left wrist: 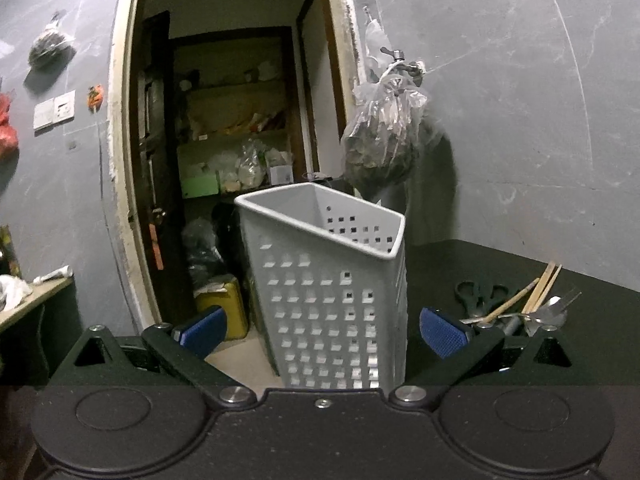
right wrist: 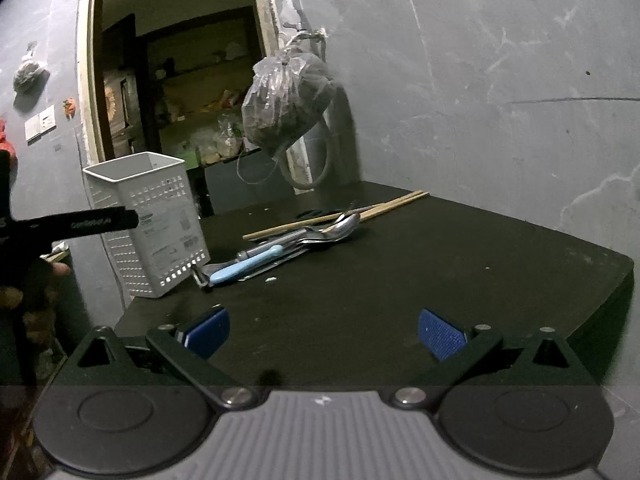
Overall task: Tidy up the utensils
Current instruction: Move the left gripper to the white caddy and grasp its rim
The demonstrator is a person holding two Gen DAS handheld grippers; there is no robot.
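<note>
Beside utensil pile (right wrist: 296,236), perforated holder (right wrist: 148,220), hanging bag (right wrist: 286,104)

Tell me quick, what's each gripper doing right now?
Left gripper: open, jaws either side of the white utensil holder, not gripping it.
Right gripper: open, holding nothing, above the black table.

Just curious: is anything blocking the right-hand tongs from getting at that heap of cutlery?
Nothing visible. Bare black table lies between the open right tongs and the cutlery pile; the white holder stands off to the left.
</note>
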